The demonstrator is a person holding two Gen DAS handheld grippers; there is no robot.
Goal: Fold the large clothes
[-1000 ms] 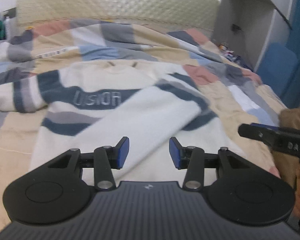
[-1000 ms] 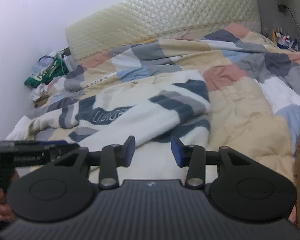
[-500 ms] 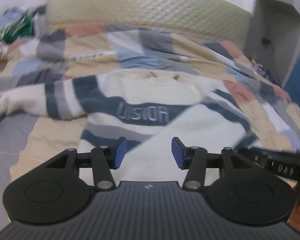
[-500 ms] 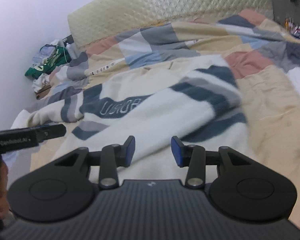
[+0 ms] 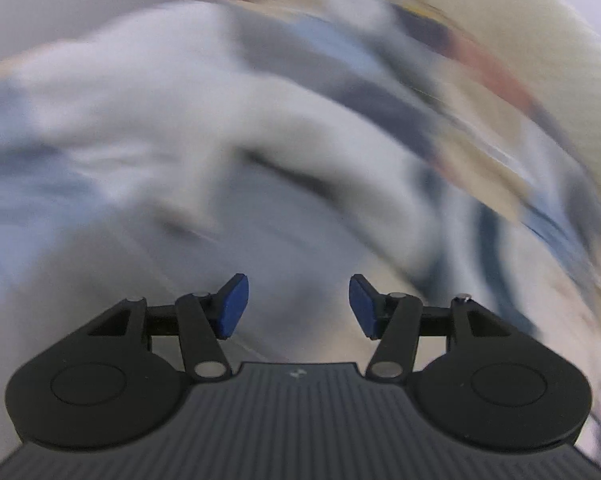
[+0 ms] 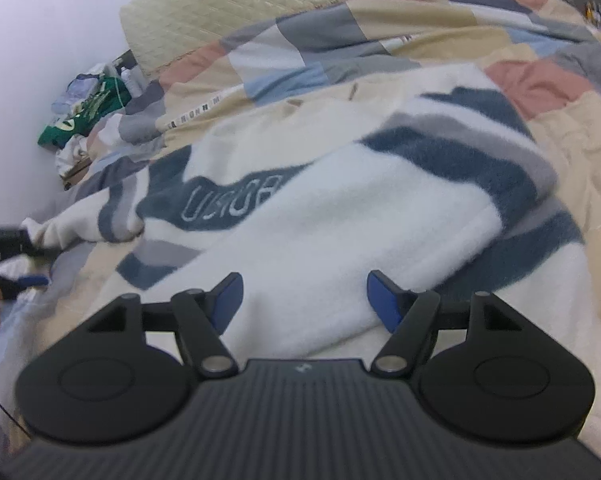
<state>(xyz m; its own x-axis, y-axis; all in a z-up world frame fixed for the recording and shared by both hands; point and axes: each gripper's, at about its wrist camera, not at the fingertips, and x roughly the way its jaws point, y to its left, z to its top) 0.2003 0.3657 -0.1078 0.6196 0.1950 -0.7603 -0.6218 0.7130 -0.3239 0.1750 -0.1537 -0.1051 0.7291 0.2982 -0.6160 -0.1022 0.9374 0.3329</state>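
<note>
A: Right gripper (image 6: 303,300) with blue pads — jaws spread, nothing between them; poised above fluffy white sweater with navy and grey stripes (image 6: 340,224), spread flat on patchwork quilt of beige, grey and pink squares (image 6: 540,80), one sleeve folded across the chest.

B: Left gripper (image 5: 298,306) — likewise parted and empty. View heavily blurred; only pale fabric ahead. In the right wrist view, at the far left beside the outstretched sleeve.
</note>
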